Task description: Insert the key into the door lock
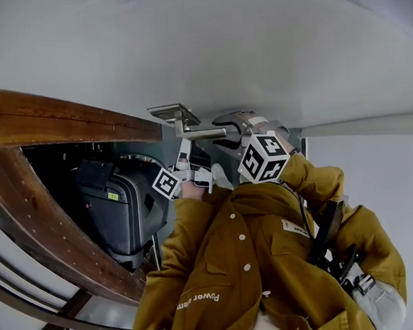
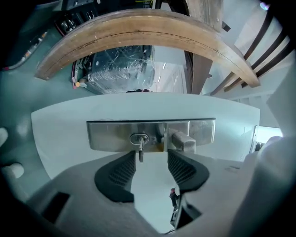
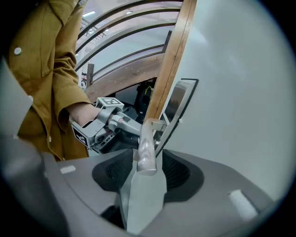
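Small silver metal key (image 2: 140, 151) is seated in oval keyhole cylinder (image 2: 133, 138), w/ its head sticking out & hanging downward in left gripper view. Cylinder sits approx. mid-length in brushed-steel rectangular door lock plate (image 2: 108, 134), which lies flat on white door (image 2: 69, 139). Square latch bolt (image 2: 184, 141) protrudes from same plate, just right of key, not touching it.

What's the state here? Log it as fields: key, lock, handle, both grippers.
key: small metal key sitting in the keyhole, head sticking out
lock: brushed steel lock plate on the white door
handle: silver lever door handle between the right fingers
left gripper: open, fingers either side of key, no contact
right gripper: open
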Available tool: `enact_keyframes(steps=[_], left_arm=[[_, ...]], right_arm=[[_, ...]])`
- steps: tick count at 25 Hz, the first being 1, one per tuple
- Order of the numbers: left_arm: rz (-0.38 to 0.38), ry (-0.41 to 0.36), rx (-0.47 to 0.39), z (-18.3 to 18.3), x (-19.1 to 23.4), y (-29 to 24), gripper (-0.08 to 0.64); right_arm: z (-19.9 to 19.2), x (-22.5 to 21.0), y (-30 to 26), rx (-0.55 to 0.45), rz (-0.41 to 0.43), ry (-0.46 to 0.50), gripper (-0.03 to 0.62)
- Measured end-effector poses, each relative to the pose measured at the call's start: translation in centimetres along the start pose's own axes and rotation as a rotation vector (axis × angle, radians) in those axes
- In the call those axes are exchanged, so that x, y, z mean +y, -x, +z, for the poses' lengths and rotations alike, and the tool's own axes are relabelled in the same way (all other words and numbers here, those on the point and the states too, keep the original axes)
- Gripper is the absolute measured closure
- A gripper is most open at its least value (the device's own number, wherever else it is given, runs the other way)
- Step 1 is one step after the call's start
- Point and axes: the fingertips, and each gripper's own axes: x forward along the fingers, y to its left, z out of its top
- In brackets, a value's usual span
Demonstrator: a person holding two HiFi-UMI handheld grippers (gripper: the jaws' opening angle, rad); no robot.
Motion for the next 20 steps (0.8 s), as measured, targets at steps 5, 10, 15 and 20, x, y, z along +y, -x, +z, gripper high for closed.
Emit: enact_keyframes(steps=[5, 10, 15, 20], left_arm=[[0.052, -0.045, 0.029, -1.2, -1.1, 2.2, 0.338], [0.133, -0.125, 0.038, -2.2, -3.0, 4.6, 0.337], [0.113, -0.469, 0.107, -3.0, -7.5, 4.9, 0.357], [0.072, -0.834, 0.128, -4.0, -13.1, 4.3, 0.475]], right_arm=[[2.0, -1.3, 2.0, -0.093, -0.01, -0.06, 0.374], [4.1, -2.3, 4.1, -0.18, -0.03, -0.105, 0.378], [5.2, -3.6, 6.1, -0.259, -0.133, -0.176, 0.514], [5.4, -3.8, 7.4, -0.302, -0.203, -0.27, 0.586]])
